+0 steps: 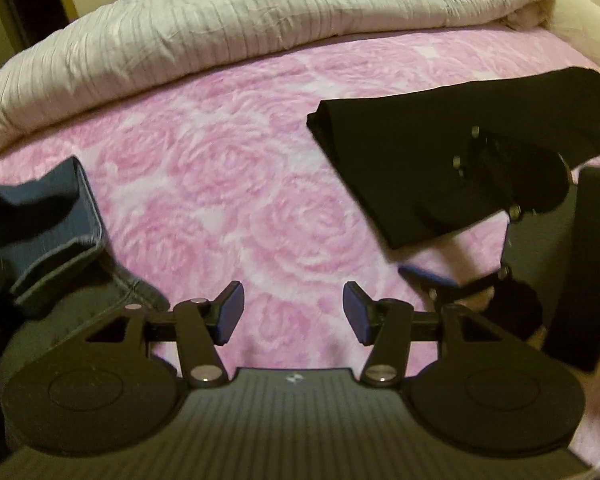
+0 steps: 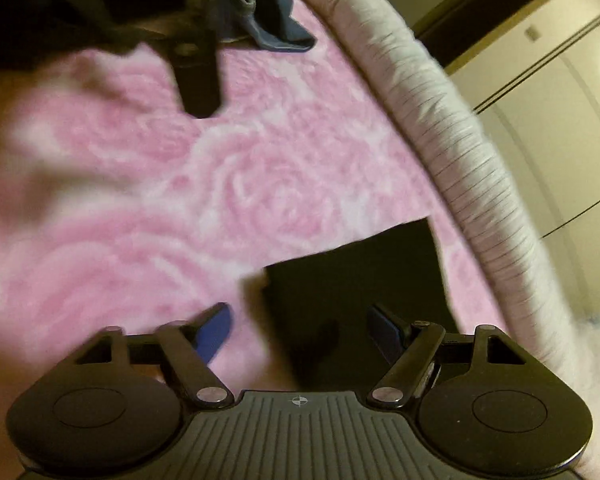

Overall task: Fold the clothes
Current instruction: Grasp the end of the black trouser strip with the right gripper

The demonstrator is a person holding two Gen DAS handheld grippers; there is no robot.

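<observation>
We see the left gripper (image 1: 293,312) released, jaws empty over the pink blanket (image 1: 220,184); the right gripper (image 2: 300,332) released above the black garment (image 2: 360,272).

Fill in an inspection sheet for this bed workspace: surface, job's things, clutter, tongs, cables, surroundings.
Surface: pink rose-patterned blanket covers the bed.
Job's things: folded black garment lies flat on the blanket; blue denim garment sits bunched at the left edge.
Clutter: rolled white striped duvet along the far side.
Tongs: left tongs open, nothing between them; right tongs open over the black garment's edge, not gripping.
Cables: nothing seen.
Surroundings: pale cupboard doors beyond the bed.
</observation>
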